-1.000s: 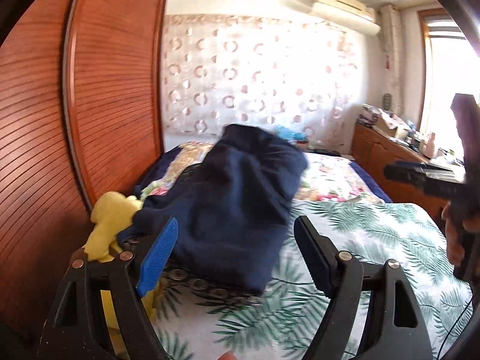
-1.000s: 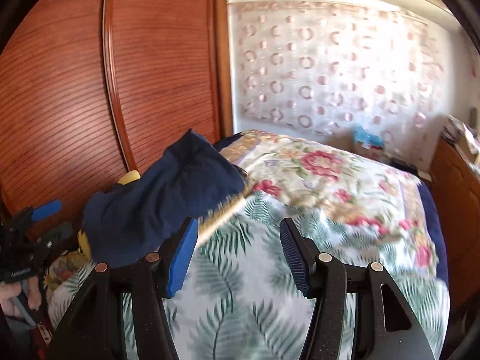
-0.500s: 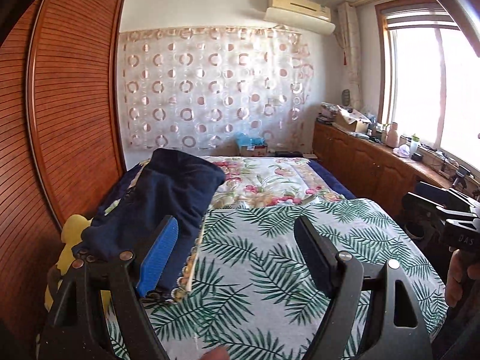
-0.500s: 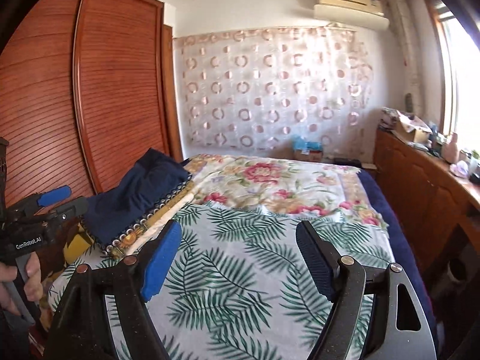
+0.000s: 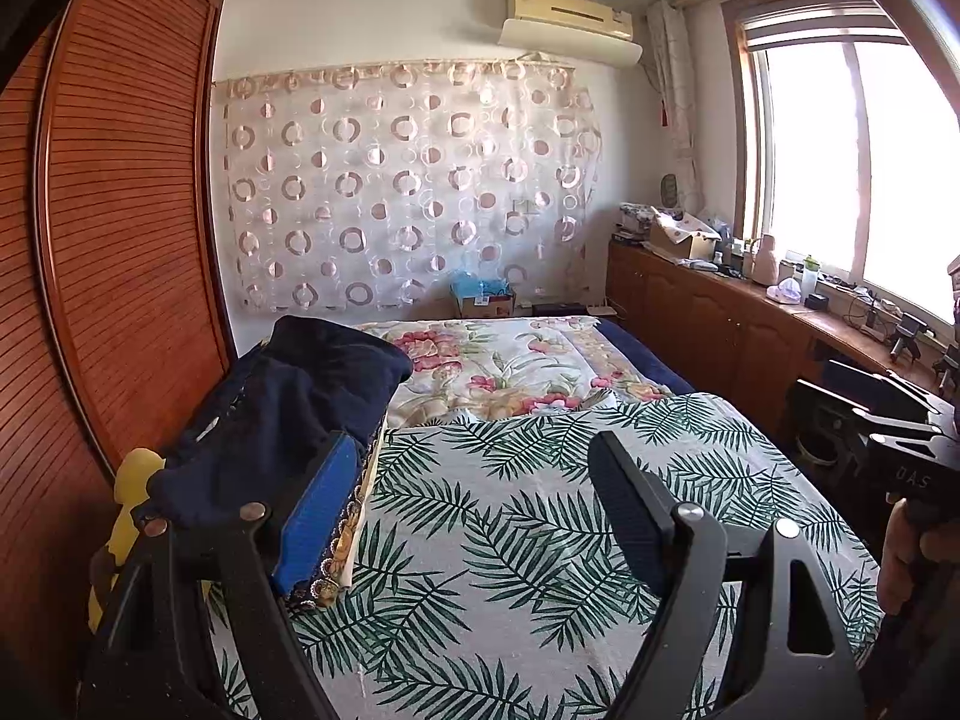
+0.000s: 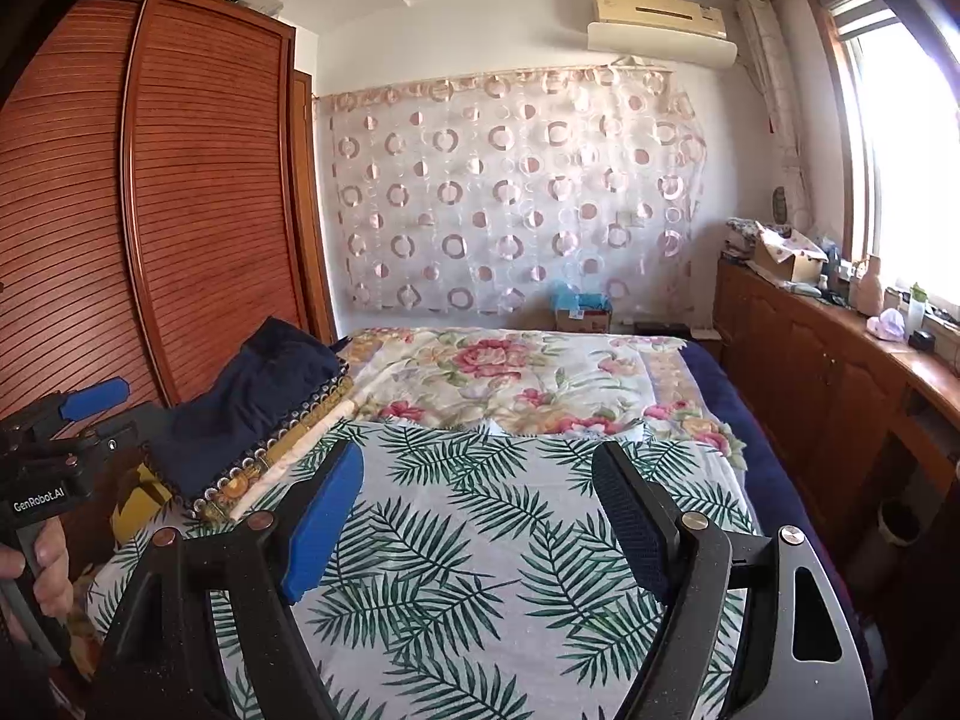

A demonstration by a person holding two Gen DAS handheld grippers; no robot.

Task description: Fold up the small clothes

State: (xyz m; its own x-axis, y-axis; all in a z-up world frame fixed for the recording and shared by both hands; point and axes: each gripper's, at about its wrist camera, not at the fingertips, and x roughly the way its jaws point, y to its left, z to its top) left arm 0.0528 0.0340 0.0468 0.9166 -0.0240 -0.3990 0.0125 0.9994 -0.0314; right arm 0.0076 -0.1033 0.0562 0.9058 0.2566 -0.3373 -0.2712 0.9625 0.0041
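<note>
A folded dark navy garment [image 5: 288, 414] lies on a pile at the left edge of the bed, also seen in the right wrist view [image 6: 252, 402]. A yellow item [image 5: 135, 480] sticks out under it. My left gripper [image 5: 474, 480] is open and empty above the palm-leaf sheet [image 5: 540, 540], to the right of the garment. My right gripper [image 6: 480, 492] is open and empty above the same sheet [image 6: 480, 540]. Each gripper's body shows at the edge of the other's view.
A wooden wardrobe [image 5: 108, 240] stands close along the bed's left side. A floral quilt [image 5: 510, 360] covers the far half of the bed. A low wooden cabinet [image 5: 750, 330] with clutter runs under the window on the right.
Both grippers have pulled back and risen away from the navy garment, which now rests on the pile at the left. Both views have swung right toward the room's middle.
</note>
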